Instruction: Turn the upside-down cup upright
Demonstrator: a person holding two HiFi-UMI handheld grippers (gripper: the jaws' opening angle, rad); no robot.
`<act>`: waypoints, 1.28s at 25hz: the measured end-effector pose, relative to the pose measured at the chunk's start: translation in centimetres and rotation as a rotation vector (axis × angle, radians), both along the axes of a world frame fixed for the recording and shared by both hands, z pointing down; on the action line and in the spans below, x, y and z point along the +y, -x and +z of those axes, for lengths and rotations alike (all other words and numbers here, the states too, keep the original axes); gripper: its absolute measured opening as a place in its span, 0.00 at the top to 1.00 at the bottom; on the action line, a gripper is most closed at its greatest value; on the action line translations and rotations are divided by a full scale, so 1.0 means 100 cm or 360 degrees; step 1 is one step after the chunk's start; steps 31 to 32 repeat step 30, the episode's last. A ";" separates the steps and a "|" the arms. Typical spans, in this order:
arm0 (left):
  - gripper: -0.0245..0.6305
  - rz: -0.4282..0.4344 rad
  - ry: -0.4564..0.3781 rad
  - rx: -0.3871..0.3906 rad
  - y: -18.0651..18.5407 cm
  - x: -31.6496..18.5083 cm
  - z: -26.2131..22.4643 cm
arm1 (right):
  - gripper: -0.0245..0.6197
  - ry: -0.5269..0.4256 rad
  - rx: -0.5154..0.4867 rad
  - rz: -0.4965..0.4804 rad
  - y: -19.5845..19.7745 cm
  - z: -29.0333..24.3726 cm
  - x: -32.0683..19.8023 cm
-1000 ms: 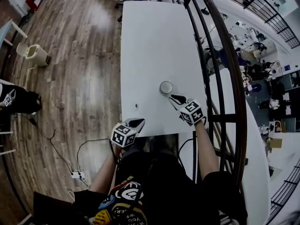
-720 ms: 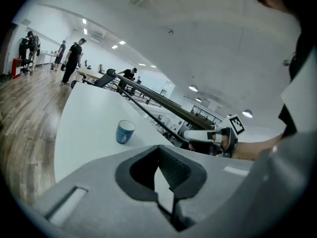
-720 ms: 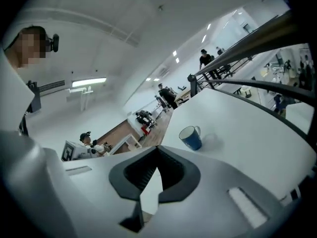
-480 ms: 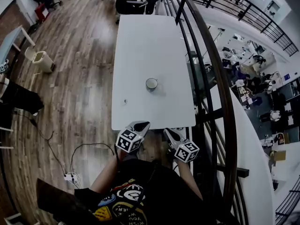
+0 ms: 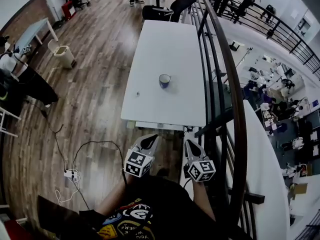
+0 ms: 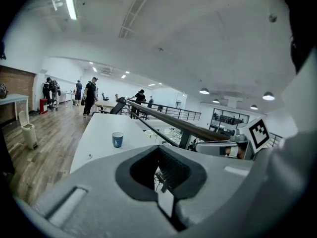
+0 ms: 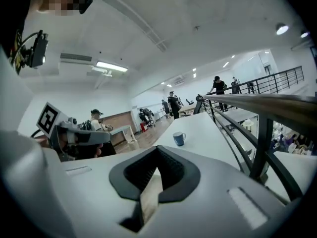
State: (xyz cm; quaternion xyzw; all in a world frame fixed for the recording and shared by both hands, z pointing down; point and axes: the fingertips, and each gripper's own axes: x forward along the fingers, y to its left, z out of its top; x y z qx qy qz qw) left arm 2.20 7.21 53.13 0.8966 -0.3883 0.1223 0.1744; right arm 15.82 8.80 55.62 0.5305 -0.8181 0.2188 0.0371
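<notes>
A blue cup [image 5: 164,80] stands upright, mouth up, alone on the white table [image 5: 170,39]. It also shows small in the left gripper view as the cup [image 6: 117,139] and in the right gripper view as the cup [image 7: 179,139]. My left gripper [image 5: 149,143] and right gripper [image 5: 191,146] hang side by side off the table's near edge, well short of the cup. Both are shut on nothing: the left gripper [image 6: 163,180] and the right gripper [image 7: 154,177] have their jaws closed together, pointing towards the table.
A black railing [image 5: 220,59] runs along the table's right side. A small dark speck [image 5: 138,94] lies near the table's left edge. On the wooden floor are a cable with a power strip [image 5: 70,174] and a waste bin [image 5: 64,56]. An office chair [image 5: 170,6] and people stand at the far end.
Both grippers have drawn back from the table towards the person's body. The right one was right beside the cup a second ago. The cup has stayed where it stood.
</notes>
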 end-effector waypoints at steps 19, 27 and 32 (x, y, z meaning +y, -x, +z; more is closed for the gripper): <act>0.96 0.0240 -0.0072 -0.0002 0.004 0.021 -0.025 | 0.97 -0.0093 0.0011 -0.0155 0.074 -0.045 0.012; 0.96 0.0192 -0.0050 0.0035 0.017 0.016 -0.021 | 0.97 -0.0060 0.0007 -0.0113 0.066 -0.039 0.010; 0.96 0.0194 -0.0040 0.0038 0.017 0.018 -0.016 | 0.97 -0.0057 -0.0002 -0.0125 0.068 -0.035 0.013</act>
